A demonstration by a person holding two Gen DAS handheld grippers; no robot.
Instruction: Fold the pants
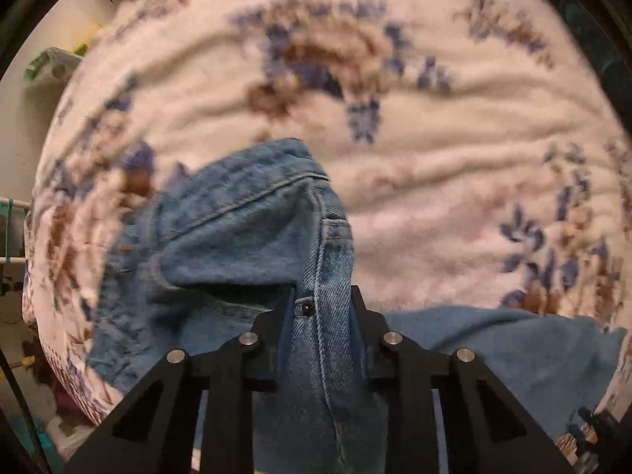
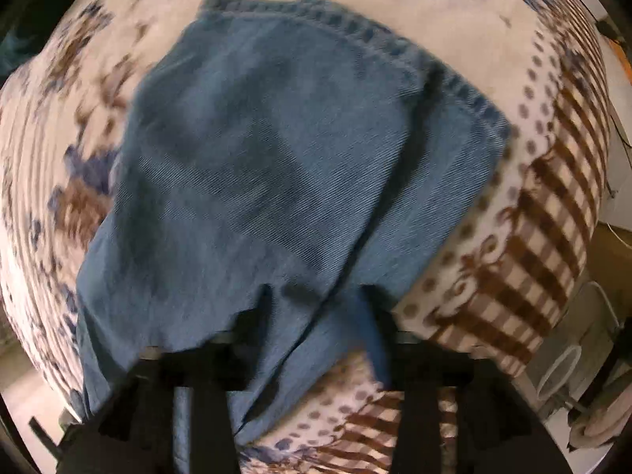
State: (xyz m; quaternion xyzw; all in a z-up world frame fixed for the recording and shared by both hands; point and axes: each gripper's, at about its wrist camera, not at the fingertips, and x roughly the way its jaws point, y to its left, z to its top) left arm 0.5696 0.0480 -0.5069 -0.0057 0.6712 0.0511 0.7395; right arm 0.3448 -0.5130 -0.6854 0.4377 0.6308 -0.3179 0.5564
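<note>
Blue denim pants lie on a white blanket with blue and brown flowers. My left gripper is shut on the waistband end of the pants, near a rivet and side seam, and the cloth rises in a fold in front of it. In the right wrist view the leg end of the pants spreads out with its hem at the far side. My right gripper is shut on the near edge of that denim. The view is blurred.
The blanket has a brown checked and dotted border at the right, where the bed edge drops off. White objects stand on the floor at the lower right. A shelf with green items is at the left.
</note>
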